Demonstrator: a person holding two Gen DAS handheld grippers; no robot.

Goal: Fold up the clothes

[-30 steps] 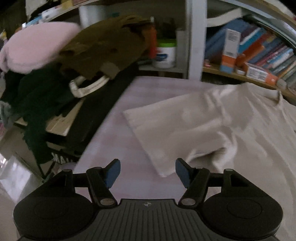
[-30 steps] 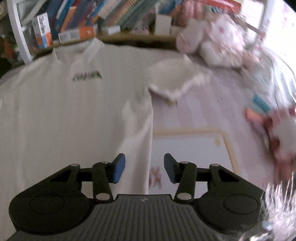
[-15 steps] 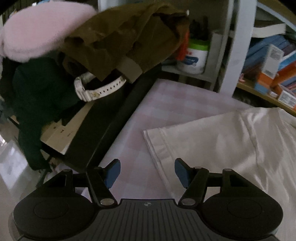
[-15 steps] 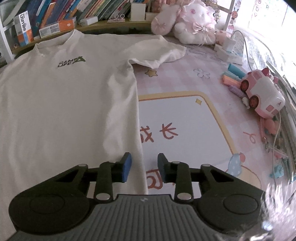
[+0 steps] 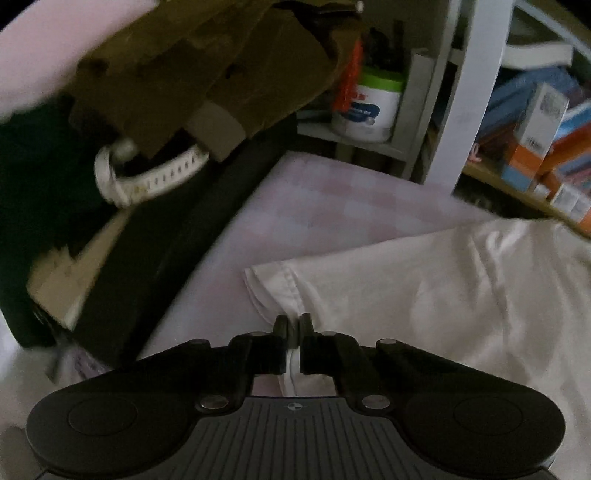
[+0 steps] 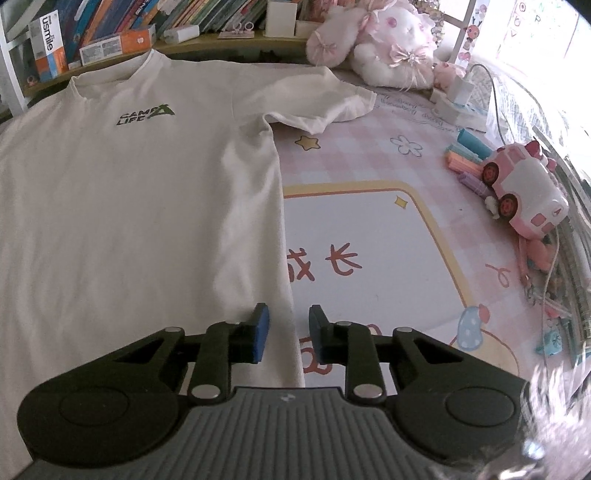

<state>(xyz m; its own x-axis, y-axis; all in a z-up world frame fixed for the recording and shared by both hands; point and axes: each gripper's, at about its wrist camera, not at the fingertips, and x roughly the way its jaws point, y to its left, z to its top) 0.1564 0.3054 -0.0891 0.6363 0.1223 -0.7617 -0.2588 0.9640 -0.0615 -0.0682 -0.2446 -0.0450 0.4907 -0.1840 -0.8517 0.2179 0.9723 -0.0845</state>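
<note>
A white T-shirt (image 6: pixel 140 192) with a green "CAMP LIFE" logo lies flat, face up, on a pink patterned mat (image 6: pixel 369 229). In the left wrist view its left sleeve (image 5: pixel 388 288) lies spread on the mat, and my left gripper (image 5: pixel 293 325) is shut on the sleeve's hem. My right gripper (image 6: pixel 286 325) is open, its fingers standing either side of the shirt's right side edge near the bottom hem. The right sleeve (image 6: pixel 317 103) lies spread toward the plush toy.
A heap of brown and dark clothes (image 5: pixel 207 74) and a white strap (image 5: pixel 147 181) lie left of the mat. Bookshelves (image 6: pixel 110 26) stand behind the shirt. A pink plush rabbit (image 6: pixel 384 40), a pink toy car (image 6: pixel 524 195) and markers (image 6: pixel 465 158) sit on the right.
My left gripper moved forward to the sleeve hem and shut on it. My right gripper moved slightly closer to the shirt's side edge and stays open.
</note>
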